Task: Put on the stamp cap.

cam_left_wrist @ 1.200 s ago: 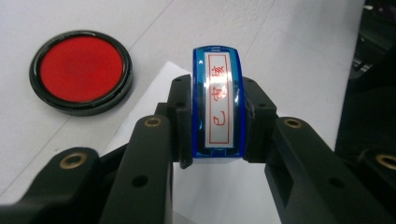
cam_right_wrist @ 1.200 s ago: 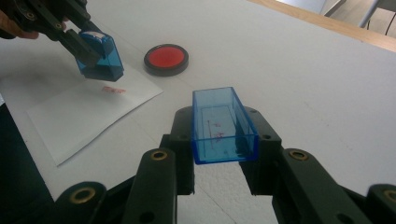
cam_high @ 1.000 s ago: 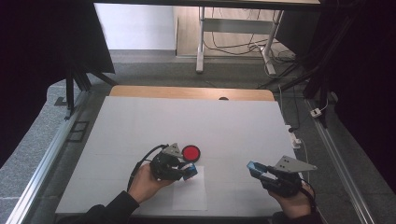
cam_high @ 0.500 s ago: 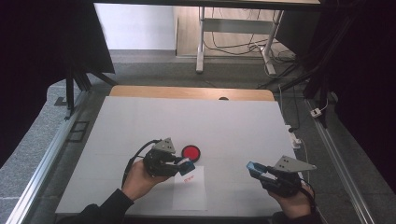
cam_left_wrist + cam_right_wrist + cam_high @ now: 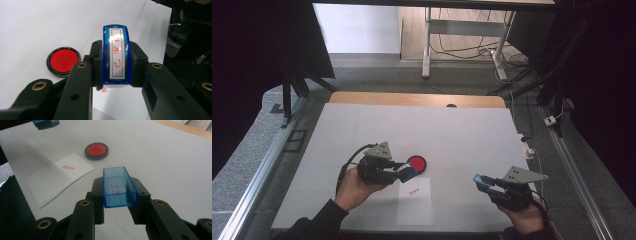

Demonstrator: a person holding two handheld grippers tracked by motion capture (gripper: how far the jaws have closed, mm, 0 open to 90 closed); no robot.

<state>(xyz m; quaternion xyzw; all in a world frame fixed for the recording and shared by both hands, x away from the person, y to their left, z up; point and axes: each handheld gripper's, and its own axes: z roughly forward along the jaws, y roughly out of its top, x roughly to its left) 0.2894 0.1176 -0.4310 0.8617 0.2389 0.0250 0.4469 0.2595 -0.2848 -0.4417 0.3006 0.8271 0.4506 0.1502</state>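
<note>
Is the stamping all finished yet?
Nearly. The sheet of paper already carries a red stamp mark, so the pressing looks done. The left claw grips the blue stamp, held off the paper near the red ink pad. The right claw grips the stamp's clear blue cap. Probably left: putting the cap on.

Bare table all round, apart from ink pad and stamped paper between the hands.
</note>
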